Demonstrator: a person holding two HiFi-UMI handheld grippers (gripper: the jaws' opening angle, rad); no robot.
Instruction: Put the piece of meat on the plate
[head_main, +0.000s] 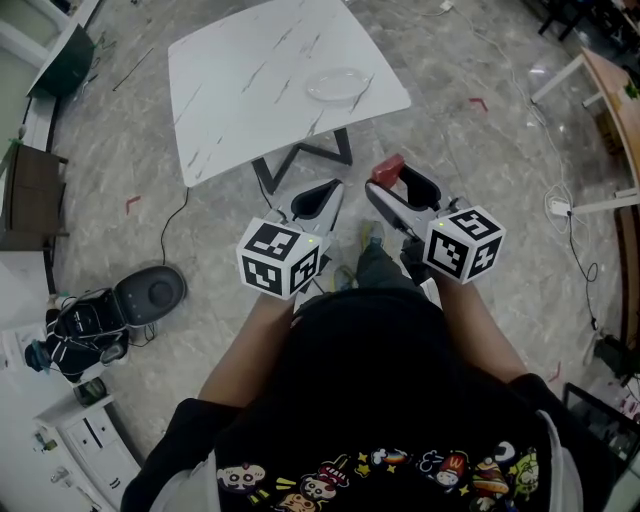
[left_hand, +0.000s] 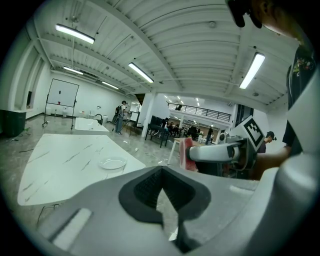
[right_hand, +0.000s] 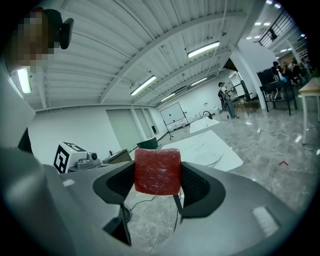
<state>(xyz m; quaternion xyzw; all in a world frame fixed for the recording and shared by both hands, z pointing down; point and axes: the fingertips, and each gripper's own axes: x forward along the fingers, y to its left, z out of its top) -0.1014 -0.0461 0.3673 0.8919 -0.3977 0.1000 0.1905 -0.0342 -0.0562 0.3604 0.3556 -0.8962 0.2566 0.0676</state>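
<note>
Right gripper (right_hand: 157, 176) is pinching the piece of meat (right_hand: 157, 169) squarely between its fingers; left gripper (left_hand: 161, 172) is idling with fingers together, empty; pickup is looking done; the plate (head_main: 338, 84) is waiting bare on the white table (head_main: 240, 100), well ahead of both fingertips, so carrying and placing are still pending.

Upper middle of the frame, the worktop (head_main: 250, 80) is smooth white marble-look with grey veins and a soft sheen. The plate (head_main: 337, 85) on it looks clear and glossy. The piece of meat (right_hand: 157, 167) is dull red and grainy. Left claw (left_hand: 161, 191) and right claw (right_hand: 157, 176) have matt grey plastic shells and black ribbed pads. The floor (head_main: 480, 180) is polished grey stone
</note>
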